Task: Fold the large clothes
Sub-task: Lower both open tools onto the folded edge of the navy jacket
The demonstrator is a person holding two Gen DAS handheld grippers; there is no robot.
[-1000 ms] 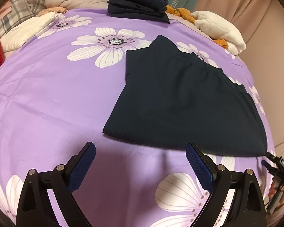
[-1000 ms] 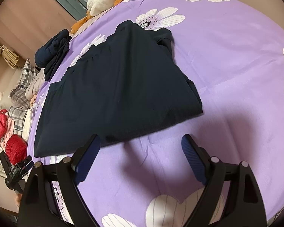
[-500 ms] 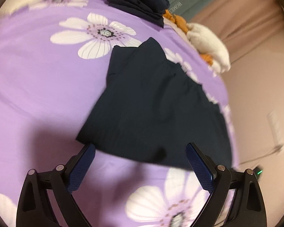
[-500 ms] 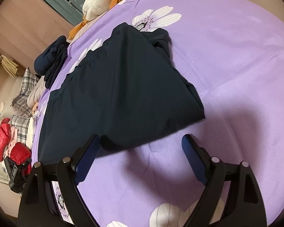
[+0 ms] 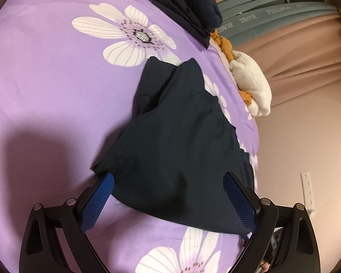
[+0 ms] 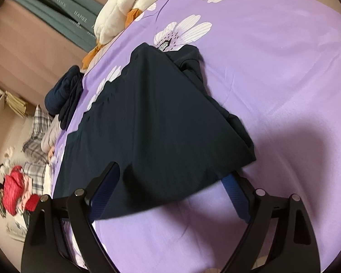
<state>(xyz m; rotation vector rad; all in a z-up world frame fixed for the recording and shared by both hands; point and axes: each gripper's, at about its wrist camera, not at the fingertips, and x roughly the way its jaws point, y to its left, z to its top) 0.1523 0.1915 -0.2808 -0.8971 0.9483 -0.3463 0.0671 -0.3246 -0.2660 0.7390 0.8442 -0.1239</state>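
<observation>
Jaws on both grippers were spread wide, nothing clamped. Left gripper (image 5: 168, 188) sat right at the near hem of the navy garment (image 5: 181, 141), right gripper (image 6: 172, 179) at its other corner (image 6: 161, 122). It lay partly folded on the purple floral bed (image 5: 45, 72), folded pile (image 5: 188, 11) behind.

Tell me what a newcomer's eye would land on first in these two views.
First, the dark navy garment, partly folded, lying across the purple flowered bedspread. Next, the left tool and right tool, both open, each with its blue-padded fingers straddling the garment's near edge. Behind it sit a stack of folded navy clothes and a white padded item at the bed's far edge.
</observation>
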